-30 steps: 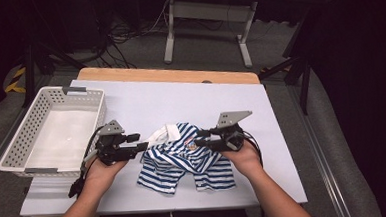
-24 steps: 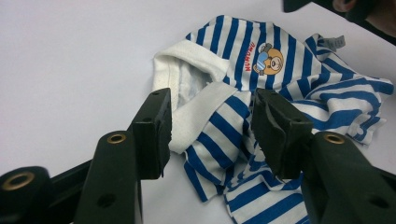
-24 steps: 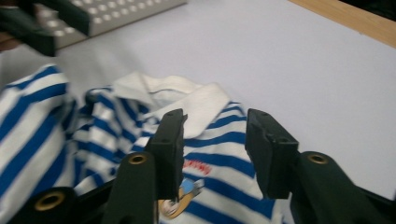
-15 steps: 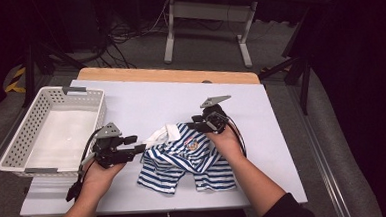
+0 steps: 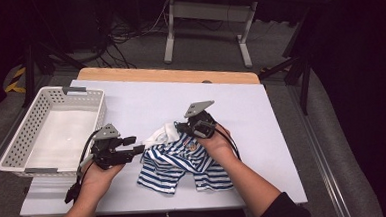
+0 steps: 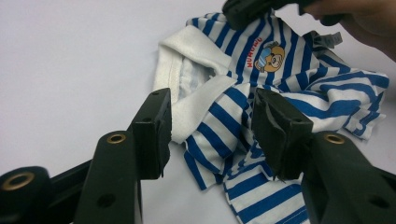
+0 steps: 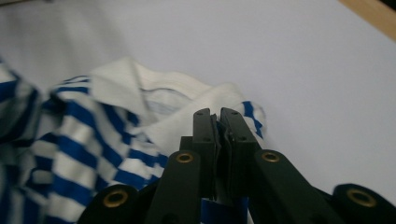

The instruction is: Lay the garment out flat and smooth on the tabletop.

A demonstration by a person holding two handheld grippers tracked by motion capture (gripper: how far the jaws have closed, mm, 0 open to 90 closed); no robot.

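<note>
Closing: my right gripper has just been shutting its jaws, and in the right gripper view they now stand pressed together with a thin fold of cloth pinched between the pads.
Garment: the small blue-and-white striped cotton shirt with a white collar and a bear print lies crumpled near the front middle of the white table sheet, between my two hands.
Right hand shift: compared with a second ago, my right hand has come in from the shirt's right side towards its upper edge, by the white collar.
Right grip: clenched on the shirt's upper edge just beside the collar opening; how much cloth is caught I cannot tell.
Left gripper: my left gripper hovers half spread, its jaws straddling the striped hem below the collar, the pads not pressing on anything.
Left hand: unchanged from a second ago, parked at the shirt's left edge.
Basket: the white perforated plastic basket sits at the table's left, apart from the shirt.
Meaning: I judge one corner is now secured, so the next call is for my left jaws to bite the near cloth, letting me lift or spread the shirt.
</note>
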